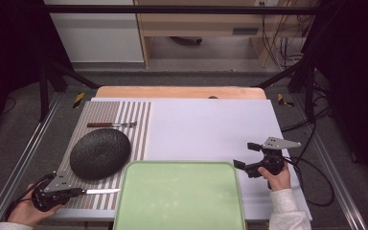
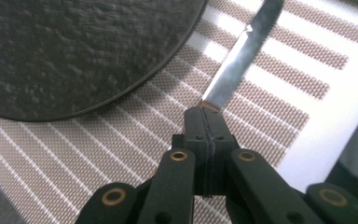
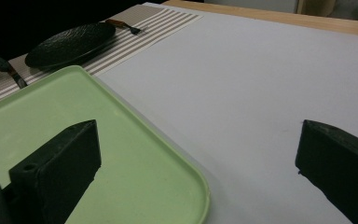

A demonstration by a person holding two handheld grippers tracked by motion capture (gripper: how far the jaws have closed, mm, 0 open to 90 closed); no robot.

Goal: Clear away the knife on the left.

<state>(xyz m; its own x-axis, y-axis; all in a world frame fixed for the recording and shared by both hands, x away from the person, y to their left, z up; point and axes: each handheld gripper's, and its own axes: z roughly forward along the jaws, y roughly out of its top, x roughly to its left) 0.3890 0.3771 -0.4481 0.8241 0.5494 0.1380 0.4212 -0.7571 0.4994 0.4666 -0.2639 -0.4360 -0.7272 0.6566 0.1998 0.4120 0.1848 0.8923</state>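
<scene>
- My left fingers [image 2: 205, 116] are clamped on the knife [image 2: 240, 56], lower left of the high view, beside the dark plate [image 1: 100, 153].
- My right fingers [image 1: 247, 155] stand wide apart, gripping nothing, right of the green tray [image 1: 179, 191].

We note a knife [image 1: 103, 191] blade of bright, glossy metal; a black plate [image 1: 100, 153] with rough, matt texture; a woven striped placemat [image 1: 134, 127]; a smooth, satin green plastic tray [image 1: 179, 196].

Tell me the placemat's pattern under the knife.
Brown and white stripes on the placemat, clearest in the left gripper view.
</scene>
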